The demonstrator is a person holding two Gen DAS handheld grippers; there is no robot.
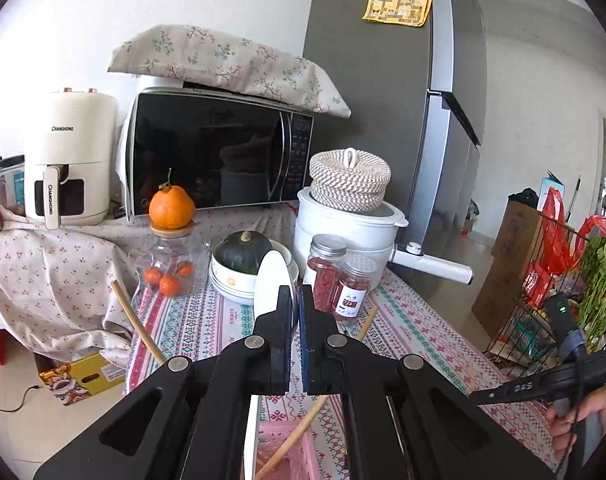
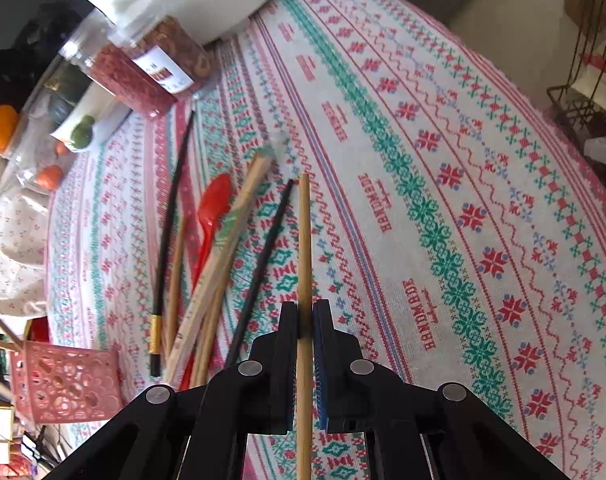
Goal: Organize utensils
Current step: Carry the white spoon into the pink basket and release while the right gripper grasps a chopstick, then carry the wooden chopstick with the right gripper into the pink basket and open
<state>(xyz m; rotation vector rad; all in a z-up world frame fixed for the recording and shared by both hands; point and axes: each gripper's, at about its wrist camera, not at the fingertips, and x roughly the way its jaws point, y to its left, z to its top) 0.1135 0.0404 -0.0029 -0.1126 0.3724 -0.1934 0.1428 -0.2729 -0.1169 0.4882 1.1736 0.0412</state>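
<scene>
A bare wooden chopstick (image 2: pixel 304 264) is clamped between the pads of the right gripper (image 2: pixel 304 316), running straight out past the fingertips above the patterned tablecloth (image 2: pixel 443 184). Just left of it on the cloth lie the remaining utensils in a loose pile: a black chopstick (image 2: pixel 263 264), a paper-sleeved pair of chopsticks (image 2: pixel 223 256), a red plastic spoon (image 2: pixel 213 208) and another black chopstick with a gold band (image 2: pixel 169 216). A pink perforated basket (image 2: pixel 63 384) stands near the table's edge, beside the pile. The left gripper (image 1: pixel 295 300) is pinched tight on a white spoon (image 1: pixel 273 280), its bowl standing upright before the jars (image 1: pixel 339 276) and microwave (image 1: pixel 219 152).
</scene>
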